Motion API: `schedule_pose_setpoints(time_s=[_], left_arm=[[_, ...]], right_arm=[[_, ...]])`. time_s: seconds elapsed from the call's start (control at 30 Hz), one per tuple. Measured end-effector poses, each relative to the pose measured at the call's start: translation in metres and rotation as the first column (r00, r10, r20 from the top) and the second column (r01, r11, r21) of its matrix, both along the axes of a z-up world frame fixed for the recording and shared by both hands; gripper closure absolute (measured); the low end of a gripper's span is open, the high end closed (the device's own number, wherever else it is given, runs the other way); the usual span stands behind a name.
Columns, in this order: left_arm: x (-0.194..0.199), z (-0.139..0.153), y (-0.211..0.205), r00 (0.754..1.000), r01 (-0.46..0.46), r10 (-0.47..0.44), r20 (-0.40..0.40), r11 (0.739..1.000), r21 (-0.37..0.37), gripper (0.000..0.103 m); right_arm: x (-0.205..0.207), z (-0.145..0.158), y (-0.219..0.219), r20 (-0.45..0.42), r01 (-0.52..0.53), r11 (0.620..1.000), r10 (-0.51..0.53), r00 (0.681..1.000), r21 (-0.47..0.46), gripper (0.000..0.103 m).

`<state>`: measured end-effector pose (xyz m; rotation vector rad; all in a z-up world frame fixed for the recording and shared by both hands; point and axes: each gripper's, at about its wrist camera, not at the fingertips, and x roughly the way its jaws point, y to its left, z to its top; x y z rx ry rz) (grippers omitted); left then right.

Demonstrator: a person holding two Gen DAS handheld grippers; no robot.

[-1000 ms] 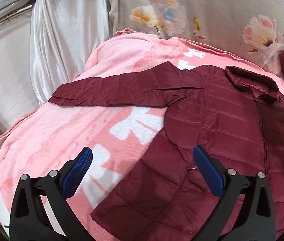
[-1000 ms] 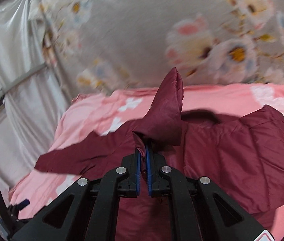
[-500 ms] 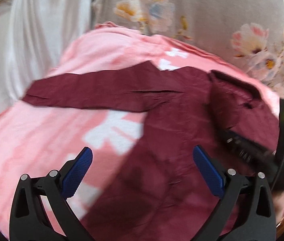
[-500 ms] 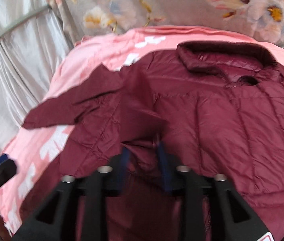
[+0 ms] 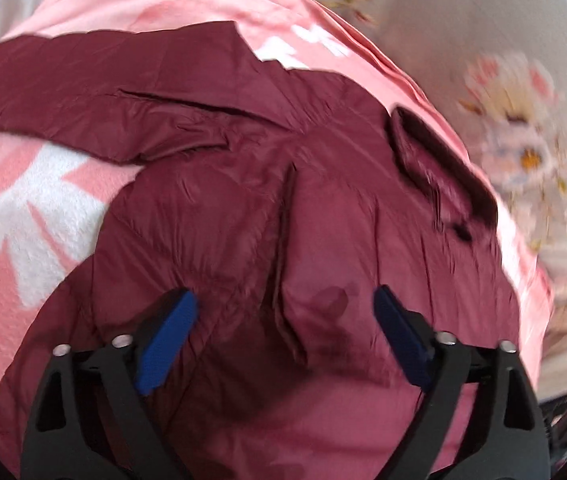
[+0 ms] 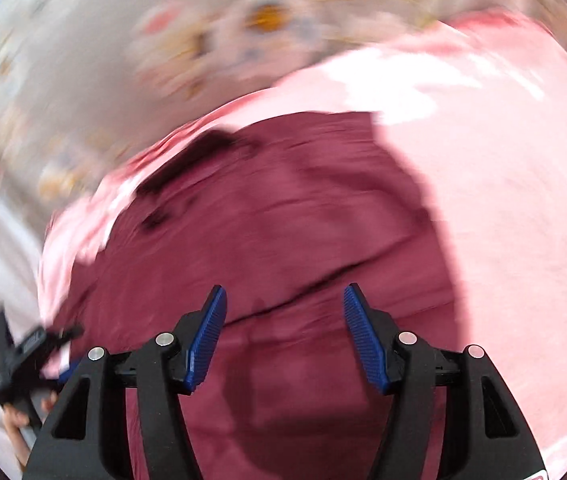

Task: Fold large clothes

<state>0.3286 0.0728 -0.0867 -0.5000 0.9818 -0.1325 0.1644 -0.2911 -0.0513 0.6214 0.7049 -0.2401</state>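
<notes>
Two tongs, left (image 5: pixel 285 320) and right (image 6: pixel 284 334), both wide, above one maroon jacket (image 5: pixel 243 220).

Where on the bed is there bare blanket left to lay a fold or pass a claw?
Bare pink blanket lies below the outstretched sleeve, left of the jacket body. The right wrist view shows more bare blanket right of the jacket. The middle is crowded, with both claws open above it.
</notes>
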Motion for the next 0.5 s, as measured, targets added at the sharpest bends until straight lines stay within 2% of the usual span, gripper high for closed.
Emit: schedule_pose_setpoints(time_s=[0.03, 0.07, 0.1, 0.13, 0.17, 0.23, 0.3, 0.4, 0.47, 0.5], left_arm=[[0.003, 0.001, 0.001, 1.0, -0.002, 0.002, -0.005, 1.0, -0.021, 0.039], [0.006, 0.002, 0.0, 1.0, 0.007, -0.008, -0.012, 0.999, -0.034, 0.045], [0.01, 0.001, -0.001, 1.0, 0.016, -0.017, -0.019, 0.999, -0.043, 0.063], [0.014, 0.0, -0.003, 0.999, 0.039, -0.04, -0.024, 0.997, -0.062, 0.087], [0.018, -0.001, -0.004, 0.998, 0.05, -0.052, -0.03, 0.996, -0.071, 0.095], [0.023, 0.001, -0.006, 0.999, 0.043, -0.045, -0.023, 0.998, -0.05, 0.101], [0.027, 0.008, -0.008, 0.999, 0.046, -0.046, 0.007, 0.999, -0.004, 0.101], [0.029, 0.021, -0.007, 0.997, 0.048, -0.049, 0.052, 0.998, 0.028, 0.102], [0.028, 0.027, -0.007, 0.996, 0.048, -0.052, 0.079, 0.997, 0.053, 0.102], [0.028, 0.029, -0.008, 0.994, 0.043, -0.051, 0.096, 0.995, 0.087, 0.102]], right_arm=[[0.0, -0.004, -0.014, -0.005, 0.034, 0.999, -0.034, 0.999, 0.015, 0.045], [0.001, -0.008, -0.023, -0.011, 0.05, 0.999, -0.05, 0.999, 0.018, 0.049], [0.004, -0.011, -0.031, -0.021, 0.066, 0.998, -0.066, 0.998, 0.022, 0.054], [0.007, -0.015, -0.037, -0.032, 0.08, 0.996, -0.079, 0.996, 0.032, 0.055], [0.012, -0.022, -0.046, -0.041, 0.092, 0.994, -0.09, 0.995, 0.059, 0.062], [0.017, -0.028, -0.051, -0.05, 0.113, 0.99, -0.109, 0.993, 0.085, 0.072], [0.026, -0.027, -0.056, -0.045, 0.118, 0.989, -0.114, 0.992, 0.089, 0.099], [0.023, -0.009, -0.055, 0.03, 0.1, 0.992, -0.103, 0.994, 0.079, 0.102], [0.014, 0.015, -0.045, 0.118, 0.082, 0.996, -0.084, 0.989, 0.025, 0.102], [0.011, 0.025, -0.04, 0.151, 0.072, 0.997, -0.071, 0.986, -0.003, 0.102]])
